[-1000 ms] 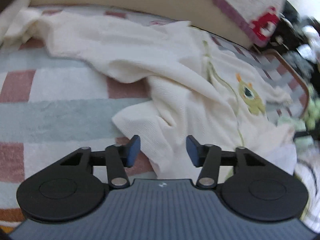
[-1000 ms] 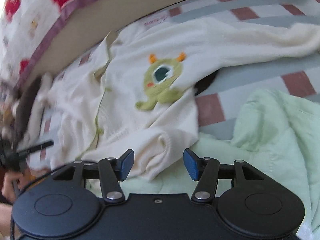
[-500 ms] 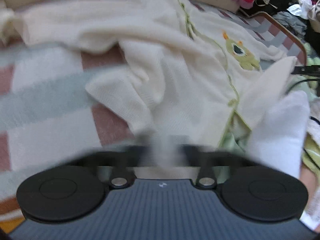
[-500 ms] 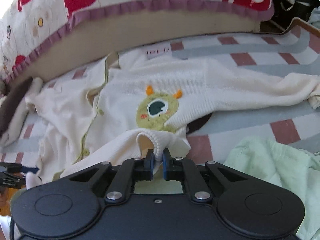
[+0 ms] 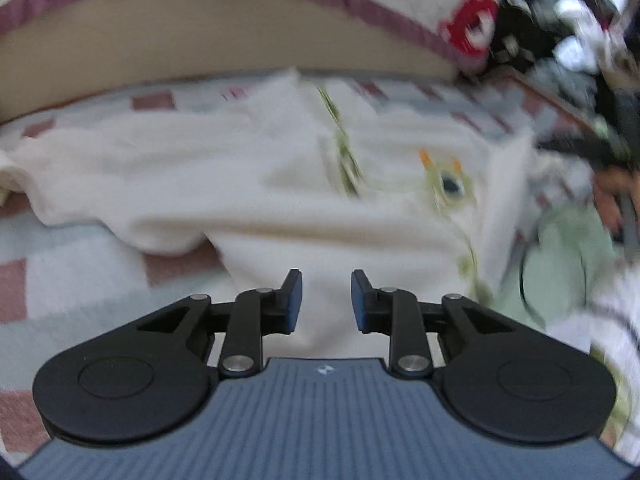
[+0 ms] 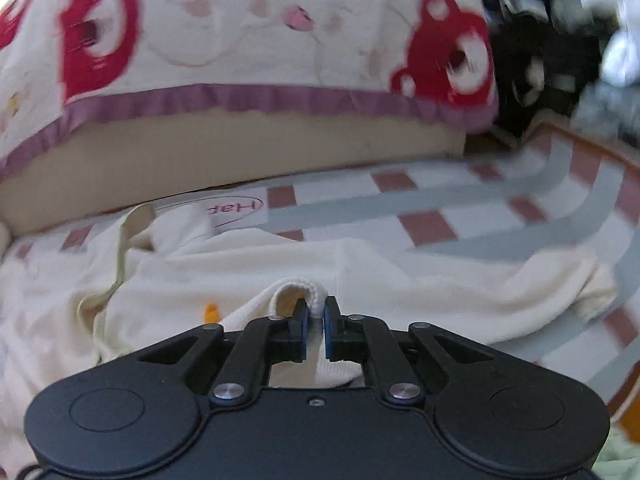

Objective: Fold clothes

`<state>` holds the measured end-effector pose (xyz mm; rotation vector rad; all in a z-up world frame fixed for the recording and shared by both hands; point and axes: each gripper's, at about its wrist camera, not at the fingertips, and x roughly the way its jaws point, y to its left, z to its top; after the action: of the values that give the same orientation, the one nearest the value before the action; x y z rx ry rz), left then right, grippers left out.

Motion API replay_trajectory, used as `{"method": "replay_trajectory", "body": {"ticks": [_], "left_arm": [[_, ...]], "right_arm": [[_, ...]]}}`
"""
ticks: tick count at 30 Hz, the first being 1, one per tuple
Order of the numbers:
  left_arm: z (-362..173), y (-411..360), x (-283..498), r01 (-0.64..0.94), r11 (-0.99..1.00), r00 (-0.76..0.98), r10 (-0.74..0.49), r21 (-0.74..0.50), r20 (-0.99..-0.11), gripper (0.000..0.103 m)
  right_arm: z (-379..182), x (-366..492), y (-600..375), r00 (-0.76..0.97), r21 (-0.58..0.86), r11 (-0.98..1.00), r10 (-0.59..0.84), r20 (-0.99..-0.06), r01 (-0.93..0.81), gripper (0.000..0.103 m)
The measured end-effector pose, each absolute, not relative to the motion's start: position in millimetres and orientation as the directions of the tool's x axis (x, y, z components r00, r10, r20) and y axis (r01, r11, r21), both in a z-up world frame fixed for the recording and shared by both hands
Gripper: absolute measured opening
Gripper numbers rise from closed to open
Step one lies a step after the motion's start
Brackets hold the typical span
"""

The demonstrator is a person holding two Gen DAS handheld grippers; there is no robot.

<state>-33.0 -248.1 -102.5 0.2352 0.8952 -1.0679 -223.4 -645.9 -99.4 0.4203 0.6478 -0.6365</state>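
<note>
Cream ribbed-knit baby garment (image 6: 400, 280) lies spread on the checked blanket (image 6: 460, 216), w/ a green one-eyed monster patch (image 5: 450, 184) on the chest and thin green piping (image 5: 344, 156) down the front. Fabric looks soft, rumpled, w/ folds across the middle and one sleeve stretched out toward the right edge in my right cam.

My right gripper (image 6: 316, 322) is pinched tight on a ribbed cuff (image 6: 296, 290), which loops up over the pads. My left gripper (image 5: 326, 300) has its jaws opening; cream cloth shows in the gap below, but the pads (image 5: 294, 300) don't press on it. Left view is blurred, so detail there is poor.

Blanket is a pink/grey/white check, flat and free to the right of the garment. Behind it runs a tan mattress edge (image 6: 240, 156) under a sheet w/ red bear prints & purple trim (image 6: 240, 100). Pale green cloth (image 5: 568, 248) sits just beside the garment's right side in my left cam, and dark clutter (image 6: 560, 40) fills the far right corner.
</note>
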Motion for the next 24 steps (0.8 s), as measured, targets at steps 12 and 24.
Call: {"method": "replay_trajectory", "body": {"ticks": [12, 24], "left_arm": [[-142.0, -219.7, -63.7, 0.792, 0.474, 0.025, -0.657, -0.386, -0.754, 0.026], [-129.6, -274.7, -79.7, 0.849, 0.316, -0.071, -0.728, -0.424, -0.682, 0.051]], "right_arm": [[-117.2, -265.2, -666.0, 0.703, 0.480, 0.604, -0.197, -0.683, 0.636, 0.017], [-128.1, -265.8, -664.0, 0.789, 0.668, 0.519, -0.022, -0.614, 0.534, 0.027]]}}
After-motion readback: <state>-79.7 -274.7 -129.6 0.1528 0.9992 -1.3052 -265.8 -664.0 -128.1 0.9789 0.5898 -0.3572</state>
